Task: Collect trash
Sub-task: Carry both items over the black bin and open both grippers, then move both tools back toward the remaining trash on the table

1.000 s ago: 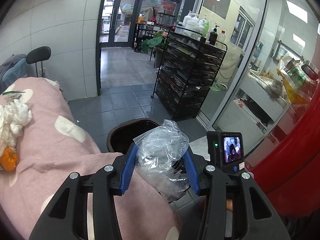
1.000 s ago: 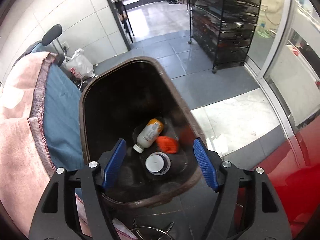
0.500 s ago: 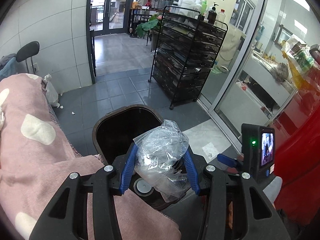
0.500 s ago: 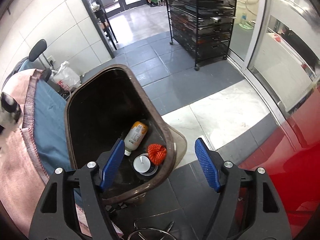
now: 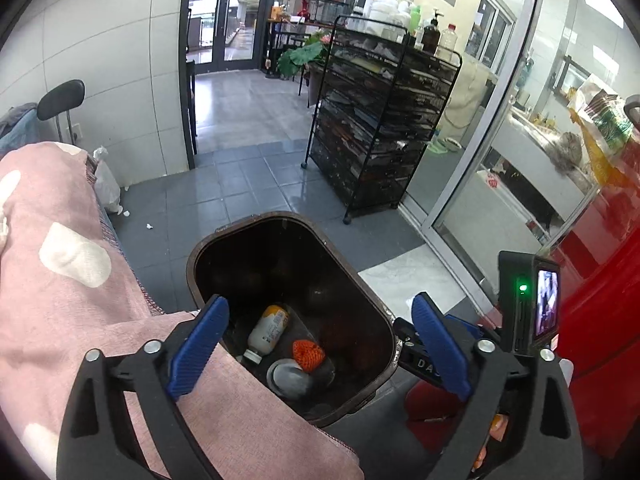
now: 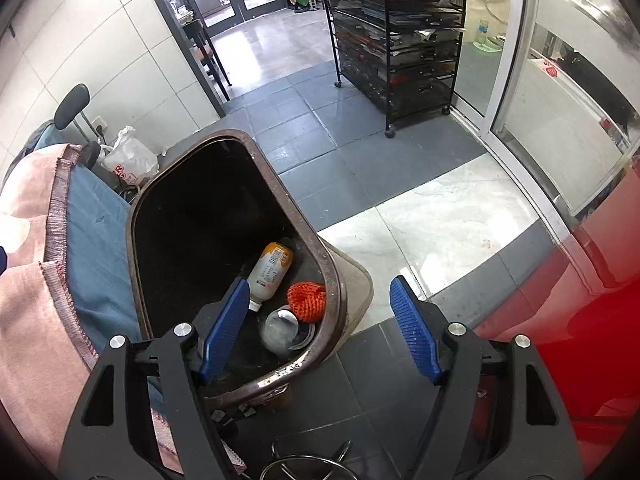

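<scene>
Left wrist view: your left gripper [image 5: 318,344] hangs over the brown bin [image 5: 256,222]. Its jaws are opening wide and nothing is between them.
Right gripper [image 6: 320,328]: your jaws are spread apart and hold nothing. One blue finger is over the bin, the other is out over the floor.
Trash in the bin: a small bottle [image 5: 267,330], an orange net ball [image 5: 308,354] and a clear cup lid [image 5: 289,378] lie close together at the bottom.
Clear bag: you cannot see it in either view, so you cannot tell if it fell inside.
Risk one: if you reach too low, your fingers can bump the bin's rim and tip it.
Risk two: the pink blanket [image 5: 60,280] lies over the near rim, so it can catch trash or your gripper.
Risk three: trash let go by the right gripper here may land on the floor tiles [image 6: 440,216].
</scene>
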Action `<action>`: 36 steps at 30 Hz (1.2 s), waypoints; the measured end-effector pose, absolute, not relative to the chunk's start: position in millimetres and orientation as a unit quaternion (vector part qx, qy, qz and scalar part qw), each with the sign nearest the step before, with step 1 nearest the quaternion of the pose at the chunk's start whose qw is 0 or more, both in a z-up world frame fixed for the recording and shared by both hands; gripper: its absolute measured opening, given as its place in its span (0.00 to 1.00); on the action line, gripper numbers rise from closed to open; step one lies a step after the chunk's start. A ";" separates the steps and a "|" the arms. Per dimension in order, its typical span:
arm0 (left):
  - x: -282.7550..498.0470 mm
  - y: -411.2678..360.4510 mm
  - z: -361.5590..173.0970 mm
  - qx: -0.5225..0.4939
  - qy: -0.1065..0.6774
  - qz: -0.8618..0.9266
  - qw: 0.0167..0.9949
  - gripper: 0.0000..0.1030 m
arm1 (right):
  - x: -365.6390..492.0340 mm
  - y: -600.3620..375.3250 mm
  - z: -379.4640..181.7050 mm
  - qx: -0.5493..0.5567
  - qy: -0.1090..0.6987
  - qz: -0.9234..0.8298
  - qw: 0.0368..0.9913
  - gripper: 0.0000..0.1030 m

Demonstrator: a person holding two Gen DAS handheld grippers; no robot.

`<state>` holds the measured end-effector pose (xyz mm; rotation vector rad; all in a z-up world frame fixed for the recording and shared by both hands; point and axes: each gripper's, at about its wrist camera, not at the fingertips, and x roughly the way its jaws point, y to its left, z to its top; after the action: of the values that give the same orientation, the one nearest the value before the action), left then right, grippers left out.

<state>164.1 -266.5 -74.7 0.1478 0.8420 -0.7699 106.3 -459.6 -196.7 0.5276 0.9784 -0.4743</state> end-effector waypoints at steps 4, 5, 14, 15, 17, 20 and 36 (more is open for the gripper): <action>158.7 -259.8 -63.9 0.067 0.383 -0.363 0.847 0.92 | 108.4 -452.2 -189.9 0.243 0.454 -0.215 0.830 0.71; 156.5 -256.2 -60.4 0.067 0.378 -0.363 0.849 0.93 | 108.9 -450.4 -187.8 0.241 0.453 -0.214 0.832 0.72; 143.6 -223.0 -36.3 0.054 0.347 -0.347 0.870 0.94 | 117.5 -423.9 -161.2 0.219 0.433 -0.181 0.856 0.78; 141.9 -218.7 -34.3 0.054 0.344 -0.343 0.872 0.94 | 118.3 -420.3 -157.6 0.215 0.431 -0.176 0.859 0.78; 139.5 -210.7 -31.0 0.049 0.341 -0.340 0.875 0.94 | 119.5 -412.7 -150.6 0.209 0.427 -0.168 0.864 0.79; 137.1 -195.0 -26.4 0.037 0.339 -0.333 0.879 0.94 | 123.6 -403.4 -138.3 0.201 0.420 -0.155 0.871 0.79; 133.5 -86.9 -19.5 -0.019 0.326 -0.221 0.919 0.94 | 150.4 -316.2 -73.5 0.128 0.383 -0.026 0.915 0.79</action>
<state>133.5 -86.9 -19.5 -0.0397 0.6696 -0.4534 150.4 -316.2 -73.5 0.2639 0.7876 -0.0525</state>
